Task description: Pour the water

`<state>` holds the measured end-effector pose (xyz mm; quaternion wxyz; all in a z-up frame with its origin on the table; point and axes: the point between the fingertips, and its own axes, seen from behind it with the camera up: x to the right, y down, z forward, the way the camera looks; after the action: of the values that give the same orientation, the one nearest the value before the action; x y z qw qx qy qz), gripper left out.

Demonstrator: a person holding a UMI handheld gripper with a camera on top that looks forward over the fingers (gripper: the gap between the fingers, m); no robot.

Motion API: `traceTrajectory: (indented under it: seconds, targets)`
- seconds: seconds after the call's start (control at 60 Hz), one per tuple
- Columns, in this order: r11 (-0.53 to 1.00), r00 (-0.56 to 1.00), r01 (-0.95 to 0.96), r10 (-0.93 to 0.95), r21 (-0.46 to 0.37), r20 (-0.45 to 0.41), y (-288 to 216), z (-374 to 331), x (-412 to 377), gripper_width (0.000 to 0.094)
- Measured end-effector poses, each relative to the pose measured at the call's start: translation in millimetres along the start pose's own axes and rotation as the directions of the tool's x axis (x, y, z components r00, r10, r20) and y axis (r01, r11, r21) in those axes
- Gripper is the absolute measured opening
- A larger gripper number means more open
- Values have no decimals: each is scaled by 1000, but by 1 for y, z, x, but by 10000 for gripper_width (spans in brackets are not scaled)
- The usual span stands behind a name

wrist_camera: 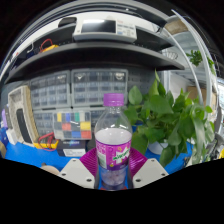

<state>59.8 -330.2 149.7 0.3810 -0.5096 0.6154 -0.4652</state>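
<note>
A leafy green potted plant (168, 122) stands beside a colour-checker card (71, 128), with grey shelving (90, 52) behind.

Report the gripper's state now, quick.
Gripper: shut on the clear plastic water bottle with purple cap and magenta label, held upright between the fingers, beside the leafy green potted plant.

We're seeing bright, even indoor light, strongest on the pale shelves (95, 60) overhead; heavy fisheye bending curves everything outward, and the far background goes soft.
</note>
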Motion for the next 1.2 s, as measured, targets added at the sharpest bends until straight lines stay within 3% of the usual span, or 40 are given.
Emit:
traceTrajectory:
  seconds: [0.117, 0.15, 0.367, 0.517, 0.617, 0.717, 0.933, 1.2]
  targets:
    - [999, 1000, -4, 5, -47, 20, 42, 15, -1, 390]
    - [1000, 1000, -5, 5, -2, 19, 37, 15, -2, 391]
    - [999, 1000, 4, -4, 32, 27, 40, 7, -4, 419]
    - [1000, 1000, -7, 6, 29, 23, 40, 5, -1, 508]
    - [999, 1000, 0, -1, -36, -12, 57, 2, 4, 715]
    - [997, 999, 17, -21, -77, -44, 74, -13, 7, 720]
    - [988, 1000, -9, 7, -151, -18, 90, -91, -13, 717]
    - [992, 997, 30, -20, -123, 77, 47, -192, -68, 712]
